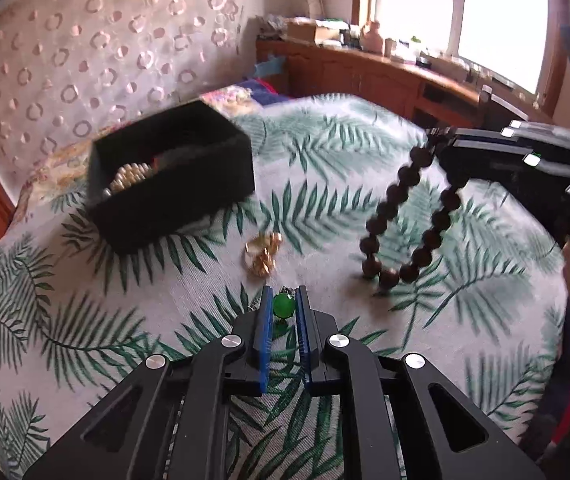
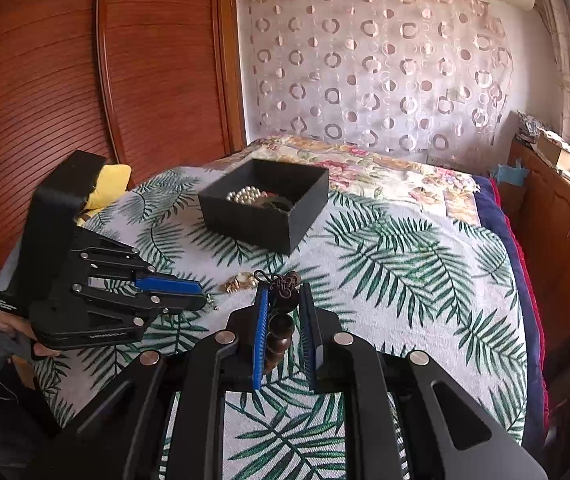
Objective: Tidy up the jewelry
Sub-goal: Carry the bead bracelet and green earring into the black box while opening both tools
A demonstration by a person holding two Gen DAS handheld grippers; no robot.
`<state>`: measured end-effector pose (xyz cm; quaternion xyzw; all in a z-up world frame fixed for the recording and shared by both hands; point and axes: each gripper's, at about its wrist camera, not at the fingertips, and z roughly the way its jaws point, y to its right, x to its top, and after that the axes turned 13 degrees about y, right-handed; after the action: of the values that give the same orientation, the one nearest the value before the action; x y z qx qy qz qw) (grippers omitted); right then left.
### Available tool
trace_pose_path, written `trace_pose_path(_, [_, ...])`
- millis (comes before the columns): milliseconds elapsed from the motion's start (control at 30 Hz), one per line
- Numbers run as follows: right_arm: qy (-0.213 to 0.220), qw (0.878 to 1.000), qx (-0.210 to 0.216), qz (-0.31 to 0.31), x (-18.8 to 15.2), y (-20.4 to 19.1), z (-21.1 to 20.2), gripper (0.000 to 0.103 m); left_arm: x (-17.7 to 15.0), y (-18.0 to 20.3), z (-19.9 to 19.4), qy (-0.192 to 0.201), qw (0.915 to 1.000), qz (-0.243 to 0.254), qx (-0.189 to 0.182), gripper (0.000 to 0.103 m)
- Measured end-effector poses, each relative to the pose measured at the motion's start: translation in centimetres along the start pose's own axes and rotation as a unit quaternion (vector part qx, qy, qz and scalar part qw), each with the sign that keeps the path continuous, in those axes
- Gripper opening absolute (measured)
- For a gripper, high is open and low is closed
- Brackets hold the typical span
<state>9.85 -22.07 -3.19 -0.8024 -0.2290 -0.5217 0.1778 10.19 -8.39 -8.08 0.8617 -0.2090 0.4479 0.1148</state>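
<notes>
Left gripper point(image 1: 283, 307): fingers pinched on a green bead point(image 1: 283, 305), apparently a pendant, with a bit of fine chain showing just past the tips. It sits low over the bedspread point(image 1: 465, 344); I cannot tell whether the bead is lifted clear.

Right gripper point(image 2: 283, 306): clenched on the knotted end of a dark bead string point(image 1: 401, 216). Held by that end, the rest hangs as a loop, lowest beads at or just touching the cloth. Judgement: gripping at the knot keeps the strand from slipping and lets it be lowered in coil by coil.

Black box point(image 2: 265, 204): ahead of both grippers, left of the right one's line, open top, pearls point(image 2: 245, 195) and other pieces already inside. Likely the destination for both held items.

Gold piece point(image 1: 263, 254): loose on the cloth just beyond the left fingertips, between them and the box. Not yet collected.

Writing: small pale print on the left gripper's body in the right view, too small to read. No brand legible elsewhere.
</notes>
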Motion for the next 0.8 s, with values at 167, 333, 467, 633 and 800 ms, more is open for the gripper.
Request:
trace_pose_path(167, [0.015, 1.0, 0.003, -0.011, 1.9, -0.6, -0.1, 0.017, 2.3, -0.6, -2.4, 0.042, 0.999, -0.011, 0.011, 0.01])
trace_pose_path(333, [0.029, 0.999, 0.004, -0.02, 4.2, -0.7, 0.2, 0.017, 4.3, -1.9, -3.7, 0.07, 0.997, -0.021, 0.026, 0.01])
trace_pose_path(467, [0.037, 0.999, 0.007, -0.027, 6.1, -0.7, 0.9, 0.017, 5.9, -3.1, -4.3, 0.087, 0.9952, -0.028, 0.035, 0.01])
trace_pose_path(633, [0.048, 0.998, 0.012, -0.047, 9.0, -1.1, 2.5, 0.017, 8.0, -5.1, -4.7, 0.11, 0.9922, -0.038, 0.044, 0.01])
trace_pose_path(800, [0.062, 0.996, 0.015, -0.061, 11.5, -1.1, 4.2, 0.017, 10.4, -6.7, -4.2, 0.126, 0.9899, -0.038, 0.052, 0.01])
